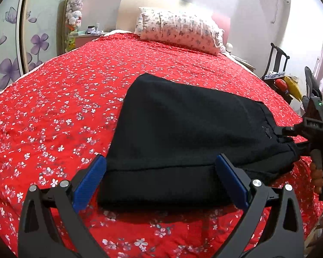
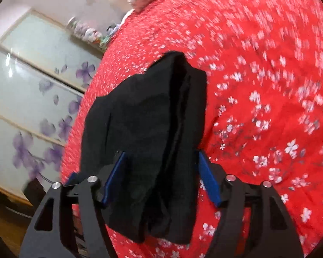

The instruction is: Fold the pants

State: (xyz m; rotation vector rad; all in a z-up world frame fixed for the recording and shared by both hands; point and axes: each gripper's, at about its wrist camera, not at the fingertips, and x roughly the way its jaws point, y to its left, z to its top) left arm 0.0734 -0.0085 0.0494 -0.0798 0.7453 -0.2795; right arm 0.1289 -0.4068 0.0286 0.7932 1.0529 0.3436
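Black pants point(image 1: 183, 129) lie folded into a thick bundle on the red floral bedspread point(image 1: 53, 118). My left gripper point(image 1: 160, 172) is open, its blue pads on either side of the bundle's near end, which fills the gap. In the left wrist view my right gripper point(image 1: 290, 135) holds the bundle's right end at the frame's right edge. In the right wrist view the right gripper point(image 2: 161, 172) is shut on the pants point(image 2: 144, 118), with thick cloth between the blue pads and the end lifted a little off the bed.
A flowered pillow point(image 1: 178, 30) lies at the head of the bed. A wardrobe with purple flower doors point(image 2: 32, 99) stands along the left side. A dark chair with clutter point(image 1: 280, 75) stands at the right bedside.
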